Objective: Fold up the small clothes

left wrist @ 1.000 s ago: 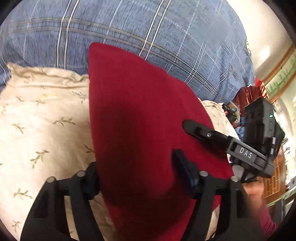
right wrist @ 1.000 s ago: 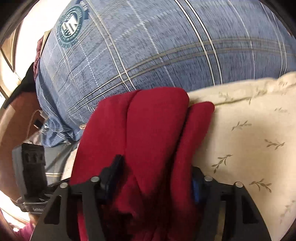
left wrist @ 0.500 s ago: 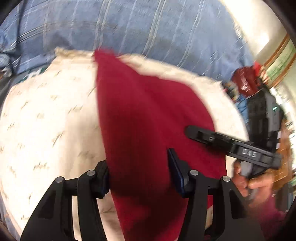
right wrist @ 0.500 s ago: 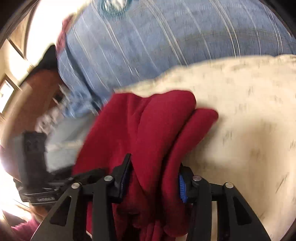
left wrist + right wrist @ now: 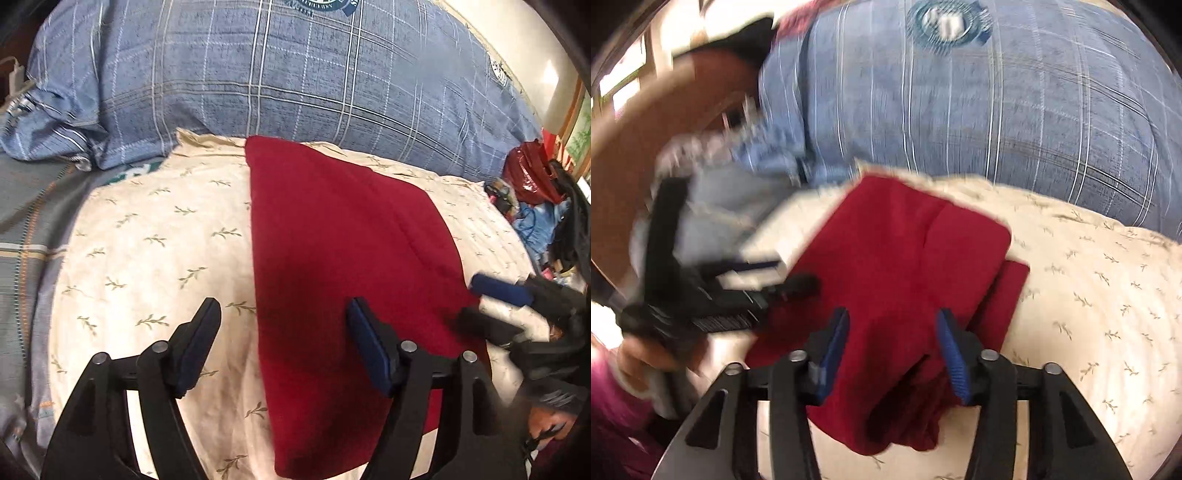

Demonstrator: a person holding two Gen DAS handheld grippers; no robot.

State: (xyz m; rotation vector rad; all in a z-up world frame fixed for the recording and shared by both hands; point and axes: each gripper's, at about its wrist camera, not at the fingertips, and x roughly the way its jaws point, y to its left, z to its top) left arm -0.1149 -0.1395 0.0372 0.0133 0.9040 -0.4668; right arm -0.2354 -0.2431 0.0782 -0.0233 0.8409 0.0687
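A dark red garment lies folded flat on a cream pillow with a leaf print. My left gripper is open over the garment's near left edge and holds nothing. In the right wrist view the garment lies on the cream pillow, with its near part bunched. My right gripper is open, its jaws on either side of that bunched part, not pinching it. The right gripper also shows at the right of the left wrist view, and the left gripper shows blurred in the right wrist view.
A blue plaid pillow lies behind the cream pillow. A grey striped sheet is on the left. Red and blue clutter sits at the far right. A brown wooden headboard is at the left of the right wrist view.
Both grippers let go of the red garment and opened. It went from held up to lying flat on the cream pillow. Both grippers pulled back a little.
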